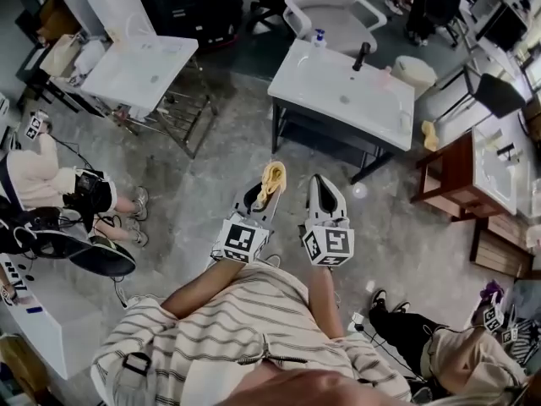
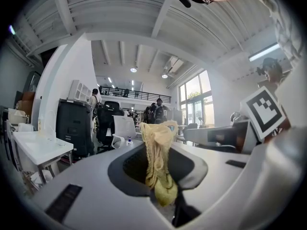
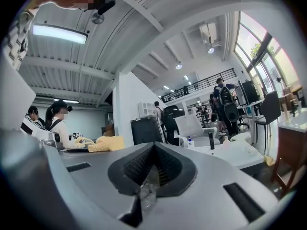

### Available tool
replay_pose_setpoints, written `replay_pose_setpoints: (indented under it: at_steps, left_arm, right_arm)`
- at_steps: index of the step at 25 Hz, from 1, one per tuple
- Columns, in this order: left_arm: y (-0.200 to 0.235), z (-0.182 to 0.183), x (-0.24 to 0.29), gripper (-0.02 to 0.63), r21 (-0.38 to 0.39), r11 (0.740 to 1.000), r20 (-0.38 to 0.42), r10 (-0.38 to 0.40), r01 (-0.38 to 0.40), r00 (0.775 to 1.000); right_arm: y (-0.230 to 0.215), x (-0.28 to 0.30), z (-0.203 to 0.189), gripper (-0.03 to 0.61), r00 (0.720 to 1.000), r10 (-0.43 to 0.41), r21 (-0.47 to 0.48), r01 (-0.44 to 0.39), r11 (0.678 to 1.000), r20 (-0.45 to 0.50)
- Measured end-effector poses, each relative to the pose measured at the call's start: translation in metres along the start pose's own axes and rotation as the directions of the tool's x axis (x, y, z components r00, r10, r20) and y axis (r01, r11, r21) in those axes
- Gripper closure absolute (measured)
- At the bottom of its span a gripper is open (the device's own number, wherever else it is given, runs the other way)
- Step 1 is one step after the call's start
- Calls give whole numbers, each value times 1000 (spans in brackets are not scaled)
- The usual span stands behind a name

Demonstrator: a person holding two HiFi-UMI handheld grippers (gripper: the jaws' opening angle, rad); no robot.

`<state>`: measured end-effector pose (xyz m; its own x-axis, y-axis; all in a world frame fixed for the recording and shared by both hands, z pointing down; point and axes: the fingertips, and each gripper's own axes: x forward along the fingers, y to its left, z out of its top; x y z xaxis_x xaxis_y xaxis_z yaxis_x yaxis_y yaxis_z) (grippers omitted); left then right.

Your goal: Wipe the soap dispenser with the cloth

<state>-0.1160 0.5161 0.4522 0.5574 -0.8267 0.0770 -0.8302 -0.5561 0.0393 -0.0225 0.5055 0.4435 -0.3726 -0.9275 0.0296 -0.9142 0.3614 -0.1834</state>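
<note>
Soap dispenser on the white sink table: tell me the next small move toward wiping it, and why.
Probably carry the left hand-held gripper forward to the sink table. It is shut on the yellow cloth, but the soap dispenser stands at the table's far edge, apart from it; the right hand-held gripper is shut and empty.

Extended left forearm (image 1: 196,288) and right forearm (image 1: 319,288) forward from the torso, roughly parallel. Carried 1 gripper at the end of each forearm, the 2 side by side, close together but not touching, both pointing level and away from the body. Clamped left gripper (image 1: 264,194) on a yellow cloth (image 2: 159,159), pinched between the 2 jaws and bunched up past the tips. Held right gripper (image 1: 325,183) with jaws pressed together, nothing between them. Bore 1 marker cube at the rear of each gripper, facing upward.
</note>
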Motion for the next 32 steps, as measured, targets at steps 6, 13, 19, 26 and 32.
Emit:
replay_pose_setpoints:
  at_steps: [6,13,19,26,32]
  left_arm:
    - [35,-1,72,535,-12,1000,16,-5,5,1000]
    - [104,24,189,534,8,999,12,-51,51,999]
    - [162,44,285,534,12,995,9,-99,99,995]
    - [212,50,369,532,2,991,10,-135,135,991]
    - [228,45,419,532,-9,992,-7,-127,127,992]
  right_arm:
    - [-33,69,3,577,1000,10,-31,-11,999,-7]
    - [-81,190,31,577,1000,-10,-33,10,999,-2]
    - [-122,291,50,577,999,-52,-33,52,998,1]
    - [-162,374,52,577,995,-97,-34,96,995,-22]
    - [-190,416,49,578,995,-79,-40,77,996,-52]
